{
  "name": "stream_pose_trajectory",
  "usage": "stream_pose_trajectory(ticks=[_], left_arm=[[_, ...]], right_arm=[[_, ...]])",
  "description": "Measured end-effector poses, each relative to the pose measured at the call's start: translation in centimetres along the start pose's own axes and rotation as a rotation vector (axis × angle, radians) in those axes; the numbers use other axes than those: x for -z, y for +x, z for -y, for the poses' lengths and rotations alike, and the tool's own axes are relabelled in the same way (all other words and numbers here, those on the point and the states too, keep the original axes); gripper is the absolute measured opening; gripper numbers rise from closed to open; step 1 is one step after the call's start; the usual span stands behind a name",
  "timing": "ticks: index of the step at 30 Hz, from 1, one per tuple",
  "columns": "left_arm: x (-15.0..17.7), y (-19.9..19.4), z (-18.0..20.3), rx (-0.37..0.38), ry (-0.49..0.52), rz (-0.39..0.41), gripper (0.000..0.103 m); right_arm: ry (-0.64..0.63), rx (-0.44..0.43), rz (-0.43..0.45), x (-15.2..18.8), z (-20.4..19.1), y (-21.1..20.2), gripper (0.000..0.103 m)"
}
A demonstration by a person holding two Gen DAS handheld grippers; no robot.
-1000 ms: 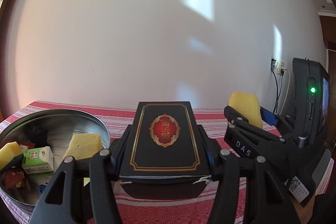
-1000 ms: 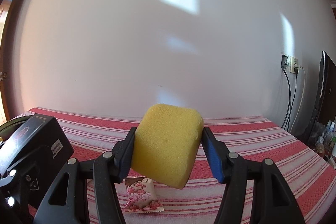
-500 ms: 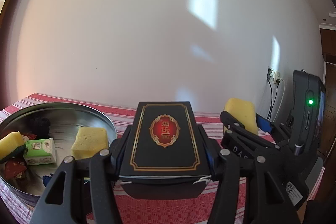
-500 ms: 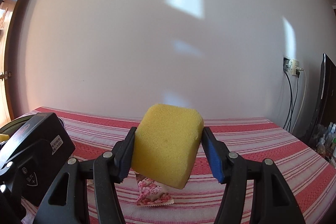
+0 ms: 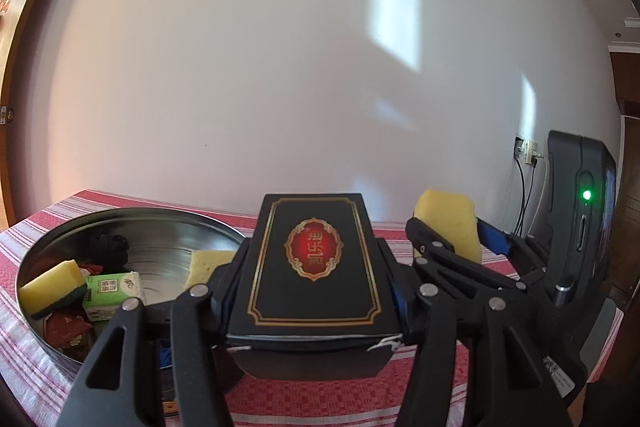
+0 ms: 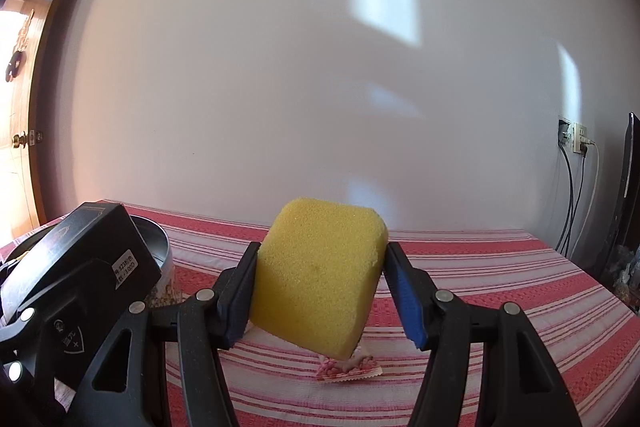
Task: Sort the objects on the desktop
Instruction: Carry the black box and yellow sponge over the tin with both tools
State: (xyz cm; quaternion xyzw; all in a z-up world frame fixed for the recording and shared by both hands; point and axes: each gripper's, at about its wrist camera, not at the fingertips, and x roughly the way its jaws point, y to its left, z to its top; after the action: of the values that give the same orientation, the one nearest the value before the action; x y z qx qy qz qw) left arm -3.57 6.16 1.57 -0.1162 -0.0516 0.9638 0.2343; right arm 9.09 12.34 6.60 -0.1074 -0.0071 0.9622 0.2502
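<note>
My left gripper (image 5: 312, 291) is shut on a black box (image 5: 314, 263) with a red and gold emblem and holds it above the table, just right of a round metal tin (image 5: 48, 339). The tin holds a yellow-green sponge (image 5: 52, 287), a green carton (image 5: 114, 293), a yellow sponge (image 5: 210, 261), red packets and a black item. My right gripper (image 6: 320, 287) is shut on a yellow sponge (image 6: 320, 275), lifted over the striped cloth. In the left wrist view it shows to the right (image 5: 448, 231). The black box shows at left in the right wrist view (image 6: 80, 259).
A red and white striped cloth (image 6: 480, 287) covers the table. A pink flowered snack packet (image 6: 348, 373) lies on it below the held sponge. A wall socket with cables (image 6: 576, 147) and a dark screen edge (image 6: 628, 187) are at far right.
Both grippers have shifted left toward the tin with their loads. The tin shows more fully in the left wrist view, and the snack packet has slid right in the right wrist view.
</note>
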Motion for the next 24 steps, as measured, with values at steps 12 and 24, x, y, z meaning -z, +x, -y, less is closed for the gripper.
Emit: stream_pose_trajectory(ticks=[12,24], left_arm=[[-1.0,-3.0,-6.1,-0.108,-0.061,0.053,0.058],[-1.9,-3.8,-12.9,-0.258,-0.125,0.061,0.058]], right_arm=[[-0.067,-0.105,0.015,-1.5,-6.7,-0.2,0.063],[-0.085,-0.205,-0.032,-3.9,-12.0,2.7,0.063]])
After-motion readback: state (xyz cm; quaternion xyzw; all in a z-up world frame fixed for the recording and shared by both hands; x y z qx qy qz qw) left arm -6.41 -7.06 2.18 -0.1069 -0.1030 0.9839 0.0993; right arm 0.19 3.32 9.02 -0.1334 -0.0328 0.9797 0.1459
